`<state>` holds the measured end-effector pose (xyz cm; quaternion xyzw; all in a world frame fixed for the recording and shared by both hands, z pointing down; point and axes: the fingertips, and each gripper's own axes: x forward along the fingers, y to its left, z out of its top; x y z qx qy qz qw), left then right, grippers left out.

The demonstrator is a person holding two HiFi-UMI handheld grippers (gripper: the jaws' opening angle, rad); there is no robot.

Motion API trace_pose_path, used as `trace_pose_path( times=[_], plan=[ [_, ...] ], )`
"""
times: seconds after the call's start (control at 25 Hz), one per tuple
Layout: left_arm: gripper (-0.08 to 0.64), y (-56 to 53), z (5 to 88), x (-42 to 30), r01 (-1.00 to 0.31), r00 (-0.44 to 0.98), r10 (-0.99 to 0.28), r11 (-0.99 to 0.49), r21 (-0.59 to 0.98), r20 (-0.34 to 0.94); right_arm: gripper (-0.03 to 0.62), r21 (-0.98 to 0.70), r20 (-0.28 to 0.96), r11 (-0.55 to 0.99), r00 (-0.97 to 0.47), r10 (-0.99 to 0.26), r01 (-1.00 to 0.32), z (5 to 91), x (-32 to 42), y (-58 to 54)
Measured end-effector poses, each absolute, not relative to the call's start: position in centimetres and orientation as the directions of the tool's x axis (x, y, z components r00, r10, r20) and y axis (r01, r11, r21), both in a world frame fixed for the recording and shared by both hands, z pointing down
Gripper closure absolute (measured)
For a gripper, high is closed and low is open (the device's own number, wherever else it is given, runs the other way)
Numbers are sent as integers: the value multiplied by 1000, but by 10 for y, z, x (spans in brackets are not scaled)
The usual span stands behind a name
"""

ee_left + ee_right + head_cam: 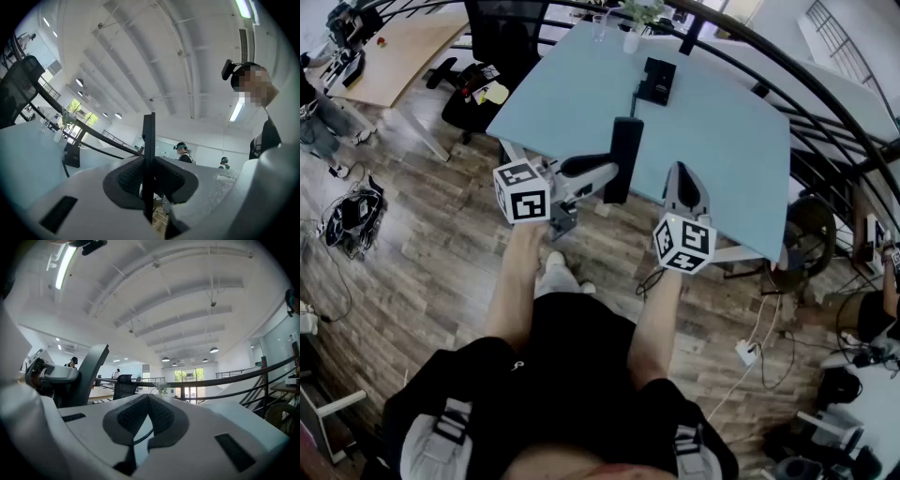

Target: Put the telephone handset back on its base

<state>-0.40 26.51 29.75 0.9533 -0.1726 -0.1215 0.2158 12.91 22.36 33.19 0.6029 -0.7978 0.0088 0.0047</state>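
The black telephone handset (624,157) hangs upright over the near edge of the light blue table (731,141), and my left gripper (611,174) is shut on its lower part. In the left gripper view the handset (149,140) shows edge-on as a thin black bar pinched between the pads. The black base (656,80) lies farther back on the table, its cord trailing toward me; it also shows small at the left as the base (71,154). To the right of the handset my right gripper (680,172) is shut and holds nothing. In the right gripper view, the handset (92,371) stands left of the right gripper (149,398).
A black office chair (502,37) stands at the table's far left corner. A potted plant (635,26) and a glass (598,28) sit at the far edge. A curved dark railing (825,103) runs behind the table. Cables and a power strip (745,352) lie on the wooden floor.
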Motion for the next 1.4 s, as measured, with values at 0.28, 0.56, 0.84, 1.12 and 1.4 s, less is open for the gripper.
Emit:
trace_pose_path(
  times=[0.28, 0.56, 0.84, 1.12, 1.4],
  plan=[
    [495, 258, 304, -1, -301, 905, -402, -837, 458, -140, 598, 10, 9, 266, -266, -964, -964, 331, 132, 219],
    [495, 254, 298, -5, -320, 899, -415, -841, 435, -140, 598, 2, -23, 290, -290, -957, -957, 322, 129, 212],
    [495, 245, 285, -16, -346, 884, -442, -838, 422, -154, 598, 0, -46, 322, -322, -946, -947, 311, 119, 199],
    [495, 202, 303, -22, -351, 876, -460, -815, 461, -146, 598, 12, -30, 329, -329, -944, -944, 322, 112, 164],
    [495, 129, 327, -3, -303, 900, -420, -798, 520, -120, 598, -35, 37, 246, -247, -968, -969, 352, 147, 110]
  ],
)
